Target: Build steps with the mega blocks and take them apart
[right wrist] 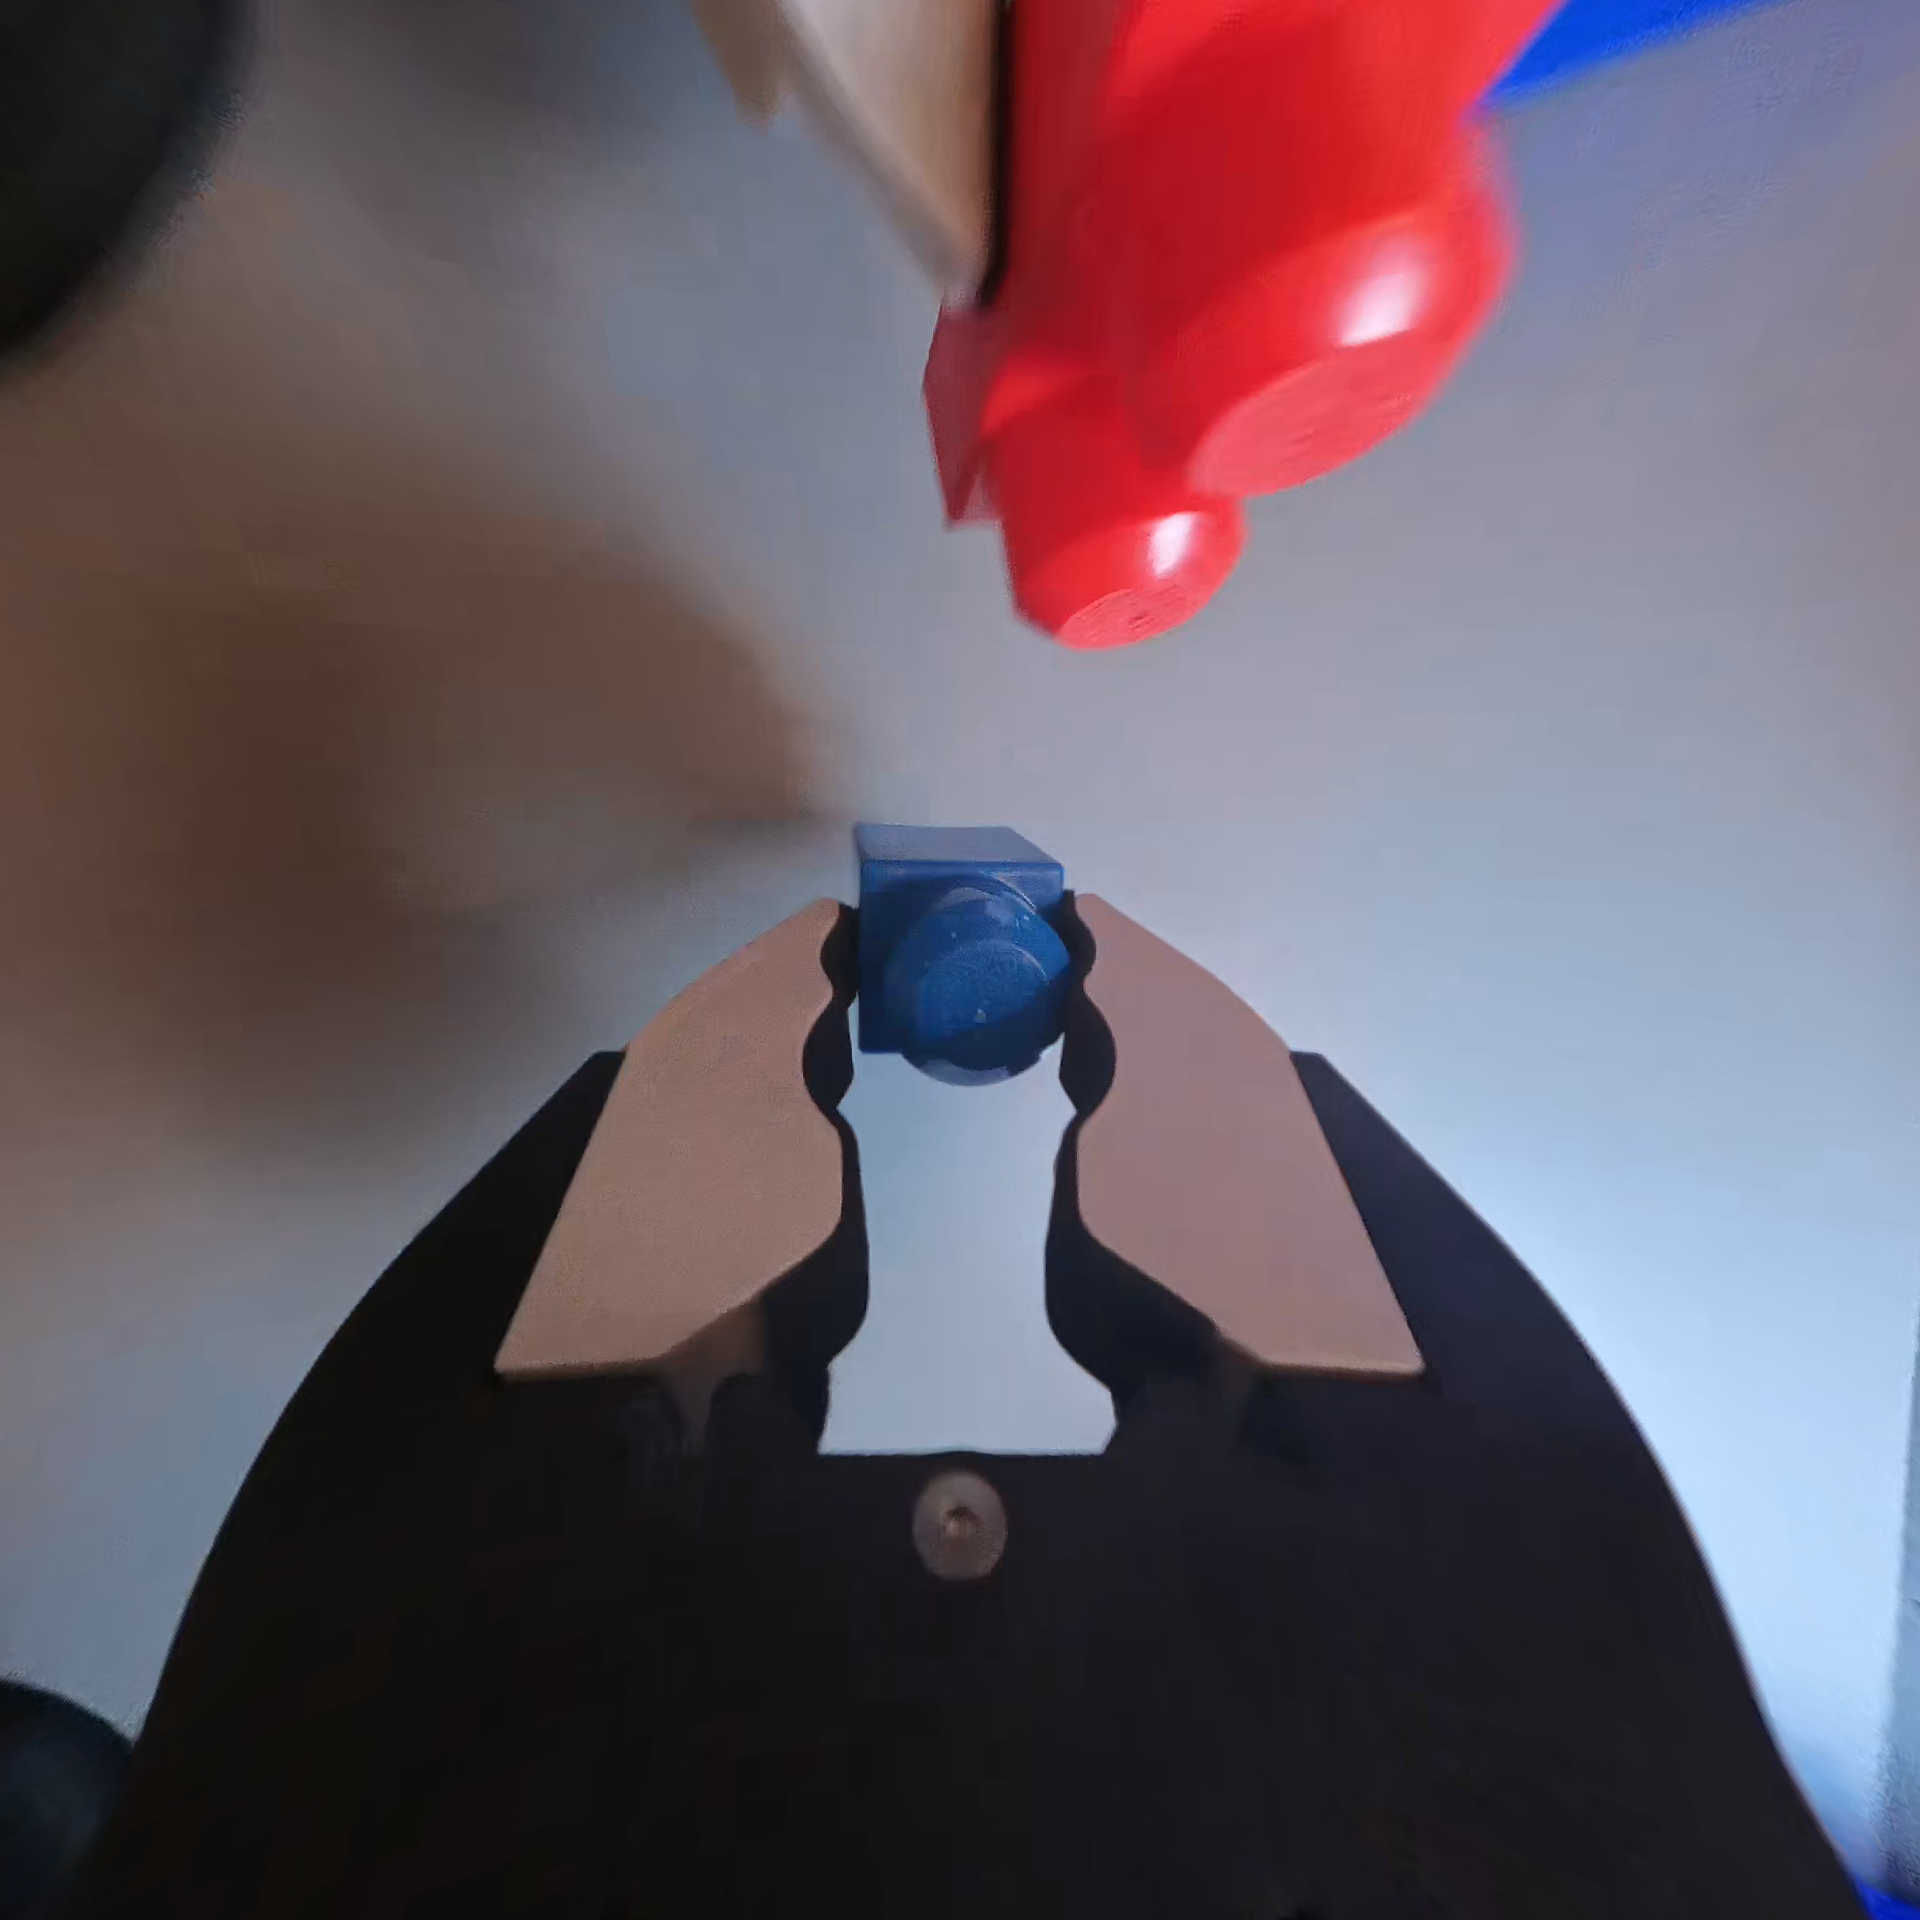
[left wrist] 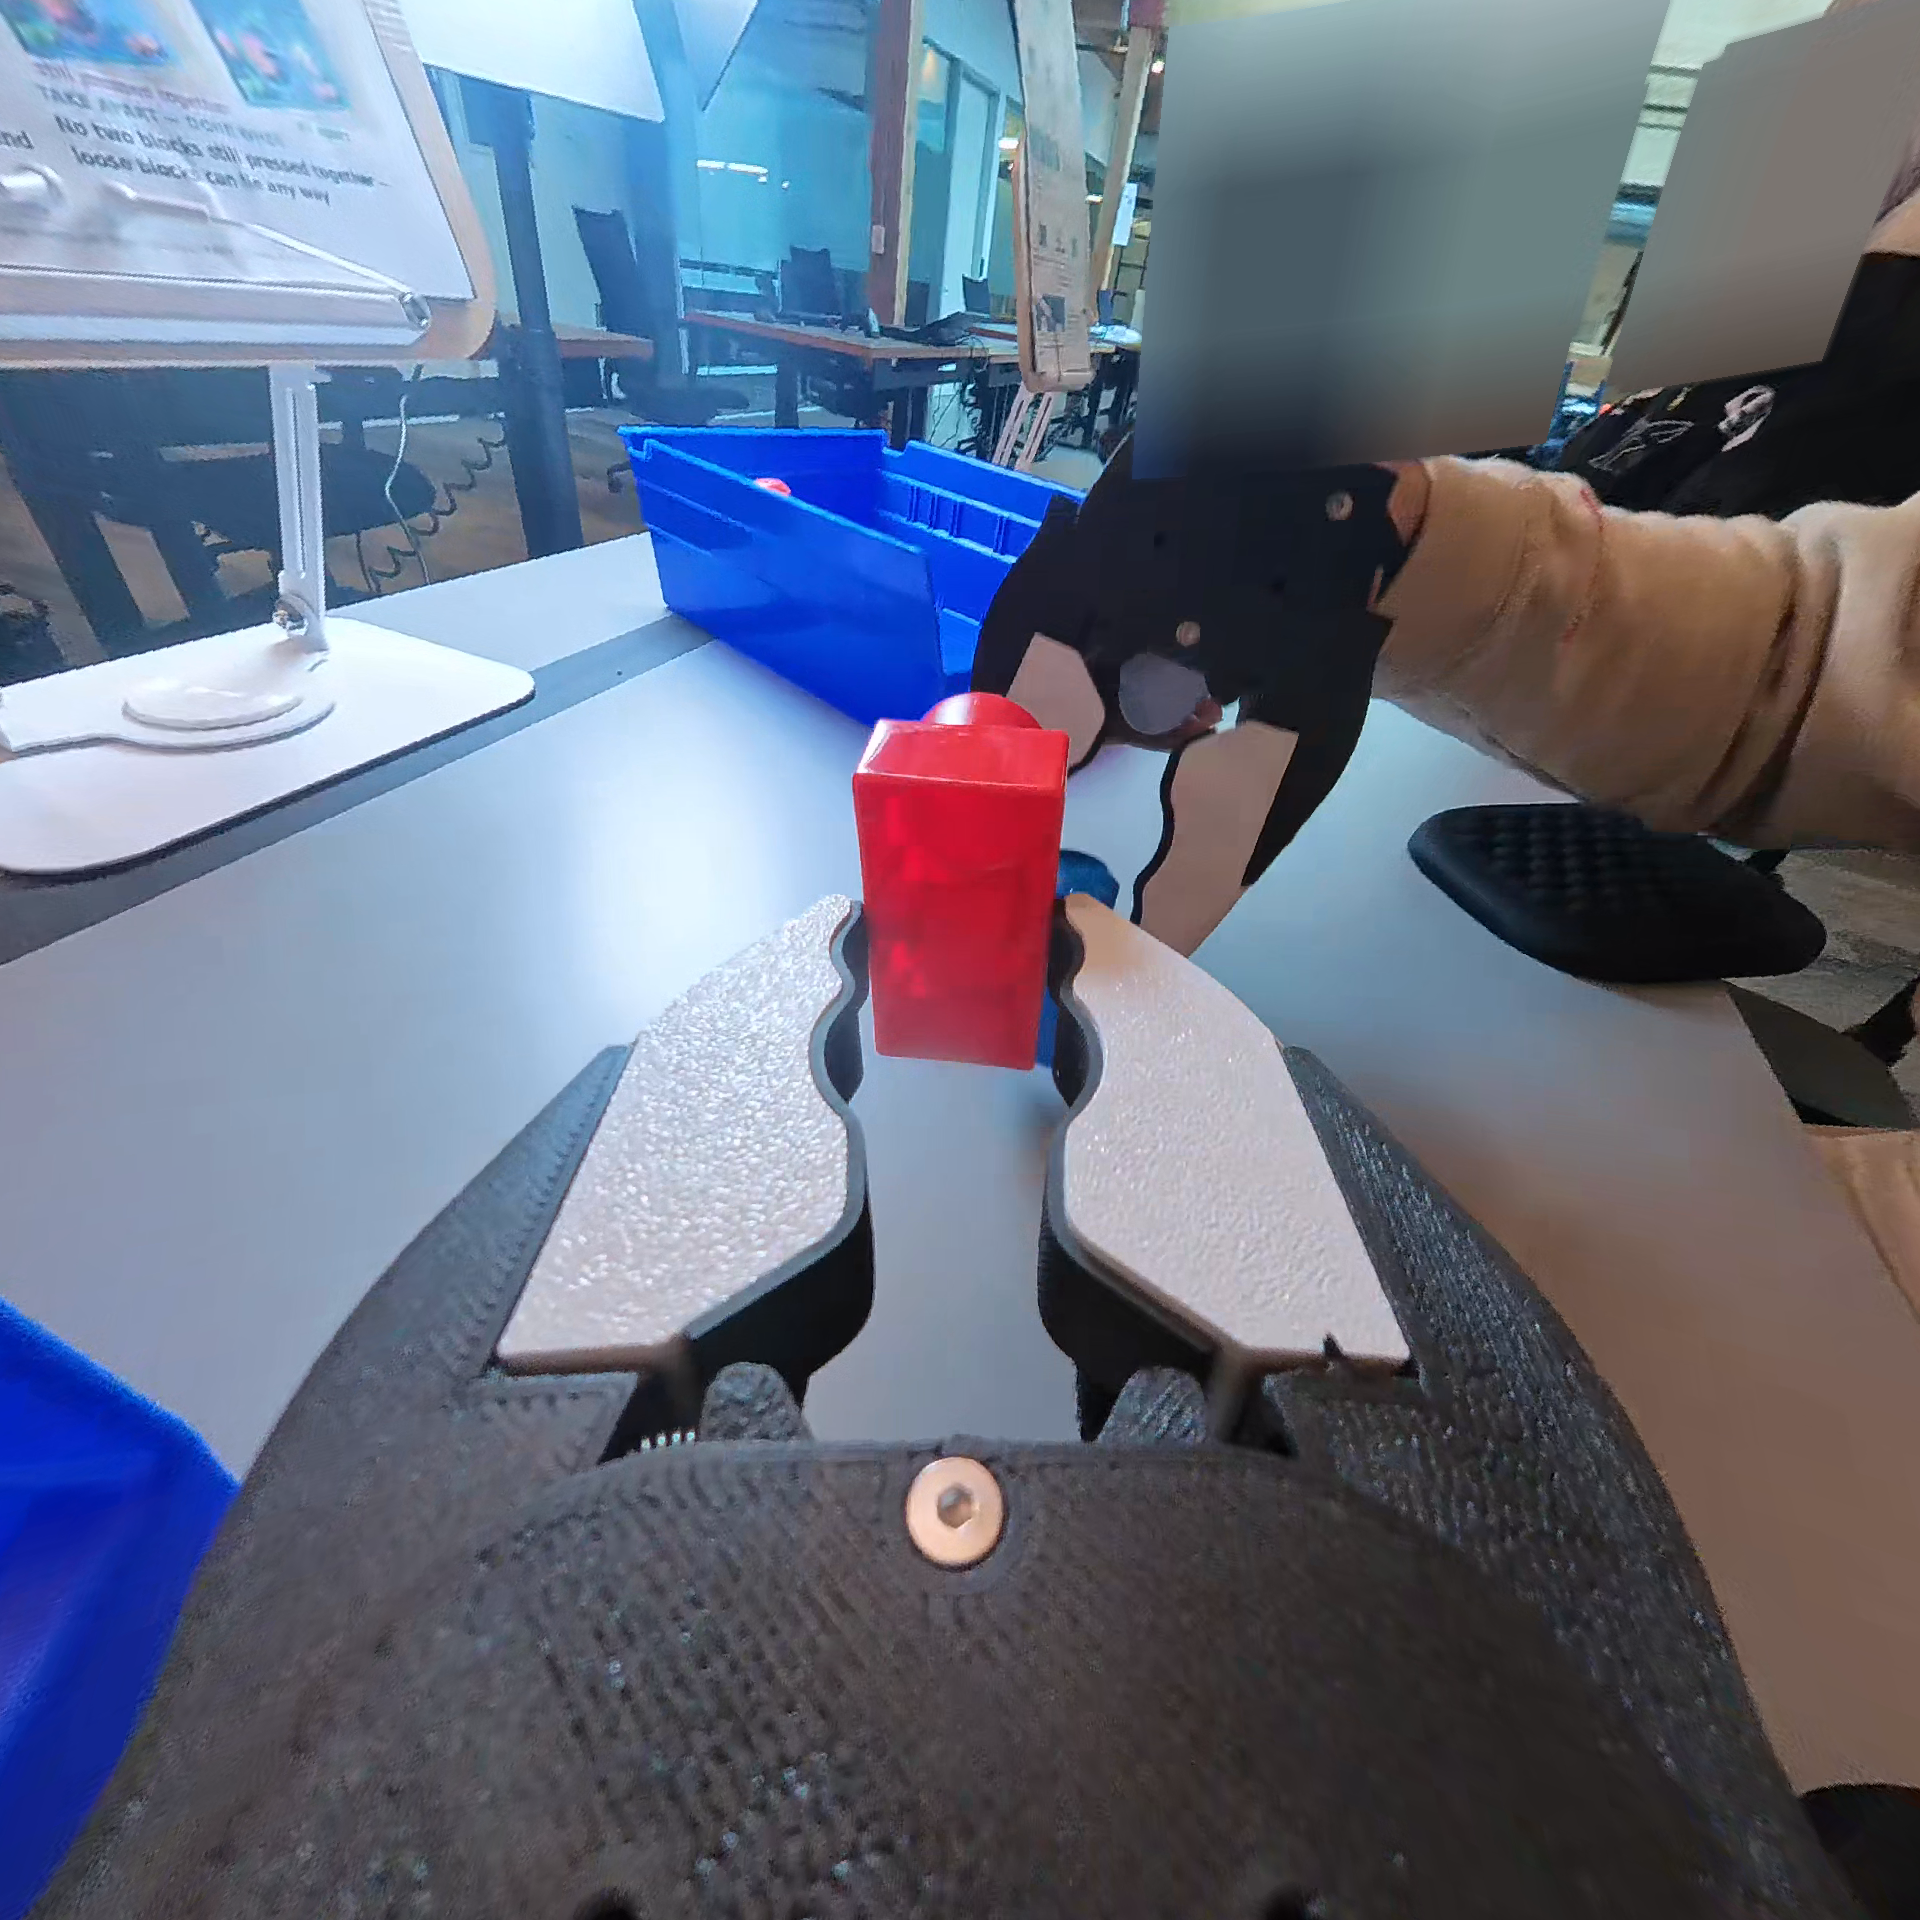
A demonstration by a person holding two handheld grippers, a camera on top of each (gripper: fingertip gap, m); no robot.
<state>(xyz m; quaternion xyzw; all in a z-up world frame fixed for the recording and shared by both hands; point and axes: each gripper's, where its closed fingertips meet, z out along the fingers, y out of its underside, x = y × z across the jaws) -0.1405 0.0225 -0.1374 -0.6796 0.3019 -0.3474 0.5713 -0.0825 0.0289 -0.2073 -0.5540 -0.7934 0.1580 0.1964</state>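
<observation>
A block in each gripper, above the table.

My left gripper is clamped on the red block, studs up; my right gripper is clamped on the small blue block, just beyond the red one, toward the table's far edge where the blue bin sits. I can't tell whether I'm building or dismantling. Joining them would mean lining studs to the underside squarely before pressing.
</observation>
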